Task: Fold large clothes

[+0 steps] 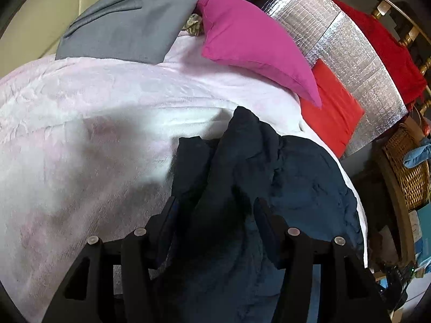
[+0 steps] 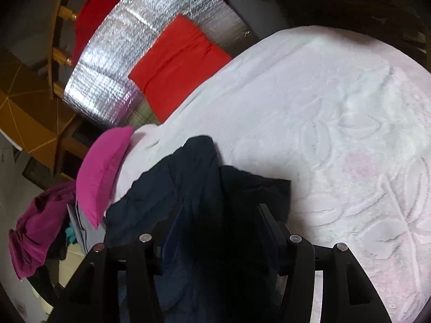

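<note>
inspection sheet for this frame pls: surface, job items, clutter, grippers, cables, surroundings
Surface: pale pink embossed blanket covering the bed, mostly bare.
Job's things: dark navy garment, bunched and unfolded, running up between the fingers of both grippers.
Clutter: magenta pillow, red cushion, grey garment, maroon garment off the bed edge.
Grippers: left gripper and right gripper both have navy fabric between the fingers; whether either is clamped cannot be told.
Cables: nothing seen.
Surroundings: silver foil panel at the bed head, wooden rails, wicker basket.
</note>
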The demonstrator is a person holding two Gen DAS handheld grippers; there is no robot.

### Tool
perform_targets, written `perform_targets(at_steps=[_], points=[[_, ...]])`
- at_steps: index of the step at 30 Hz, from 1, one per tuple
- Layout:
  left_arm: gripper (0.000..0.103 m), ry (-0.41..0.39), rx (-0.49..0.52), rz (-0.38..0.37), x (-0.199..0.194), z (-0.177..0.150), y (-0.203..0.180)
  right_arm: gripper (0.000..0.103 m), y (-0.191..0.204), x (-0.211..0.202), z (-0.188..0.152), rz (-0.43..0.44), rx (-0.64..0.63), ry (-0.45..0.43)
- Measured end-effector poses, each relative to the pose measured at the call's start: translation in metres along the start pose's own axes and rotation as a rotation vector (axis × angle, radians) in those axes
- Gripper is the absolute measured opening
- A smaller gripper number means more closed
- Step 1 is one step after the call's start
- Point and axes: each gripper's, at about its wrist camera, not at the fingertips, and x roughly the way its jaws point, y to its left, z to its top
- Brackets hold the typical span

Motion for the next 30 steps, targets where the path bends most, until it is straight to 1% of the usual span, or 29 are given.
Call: perform_targets(at_steps=[1, 2, 4, 5, 7, 8, 10, 12, 14, 16, 17, 18, 20, 21, 23, 25, 26, 27, 28, 30], points=[[0.058, 0.0, 0.002, 0.005, 0.0, -0.001, 0.0, 0.058, 0.001, 0.004, -0.001, -0.005, -0.003, 0.004], [0.055, -0.001, 0.01, 0.018, 0.001, -0.001, 0.0, 0.057, 0.002, 0.009, 0.0, -0.007, -0.006, 0.008], [0.049, 0.002, 0.034, 0.06, 0.005, -0.002, -0.001, 0.046, 0.005, 0.018, 0.0, -0.018, -0.021, 0.018], [0.048, 0.004, 0.043, 0.076, 0.006, -0.003, -0.002, 0.035, 0.007, 0.025, -0.001, -0.041, -0.039, 0.037], [0.048, 0.015, 0.053, 0.098, 0.01, -0.006, -0.002, 0.034, 0.008, 0.041, -0.003, -0.103, -0.064, 0.084], [0.048, 0.023, 0.068, 0.112, 0.013, -0.007, -0.003, 0.034, 0.006, 0.048, -0.003, -0.119, -0.071, 0.096], [0.048, 0.027, 0.089, 0.132, 0.015, -0.008, -0.006, 0.033, 0.006, 0.052, -0.003, -0.124, -0.076, 0.095], [0.048, 0.015, 0.084, 0.137, 0.014, -0.007, -0.006, 0.032, 0.004, 0.052, -0.001, -0.119, -0.058, 0.096], [0.048, 0.006, 0.082, 0.137, 0.011, -0.006, -0.007, 0.035, 0.005, 0.046, 0.001, -0.114, -0.047, 0.086], [0.047, -0.014, 0.098, 0.139, 0.004, -0.005, -0.012, 0.044, 0.007, 0.035, 0.003, -0.108, -0.039, 0.059], [0.047, -0.033, 0.108, 0.136, 0.0, -0.004, -0.015, 0.057, 0.008, 0.025, 0.005, -0.096, -0.034, 0.023], [0.047, -0.056, 0.117, 0.128, -0.005, -0.004, -0.018, 0.065, 0.009, 0.016, 0.005, -0.084, -0.03, -0.014], [0.047, -0.114, 0.149, 0.125, -0.018, -0.006, -0.026, 0.065, 0.012, 0.001, 0.005, -0.05, -0.036, -0.071], [0.047, -0.151, 0.178, 0.126, -0.025, -0.008, -0.032, 0.064, 0.014, -0.006, 0.004, -0.026, -0.045, -0.089], [0.048, -0.191, 0.222, 0.11, -0.033, -0.012, -0.042, 0.064, 0.019, -0.016, 0.001, 0.025, -0.063, -0.116], [0.05, -0.202, 0.277, 0.074, -0.037, -0.018, -0.056, 0.055, 0.028, -0.017, -0.003, 0.057, -0.1, -0.104], [0.051, -0.196, 0.306, 0.058, -0.036, -0.023, -0.063, 0.043, 0.033, -0.014, -0.005, 0.064, -0.123, -0.084], [0.051, -0.183, 0.34, 0.046, -0.033, -0.028, -0.071, 0.041, 0.04, -0.008, -0.009, 0.067, -0.151, -0.053], [0.051, -0.171, 0.359, 0.042, -0.029, -0.031, -0.077, 0.041, 0.044, -0.003, -0.013, 0.064, -0.168, -0.031], [0.051, -0.132, 0.398, 0.037, -0.021, -0.04, -0.088, 0.039, 0.05, 0.01, -0.021, 0.036, -0.197, 0.015]])
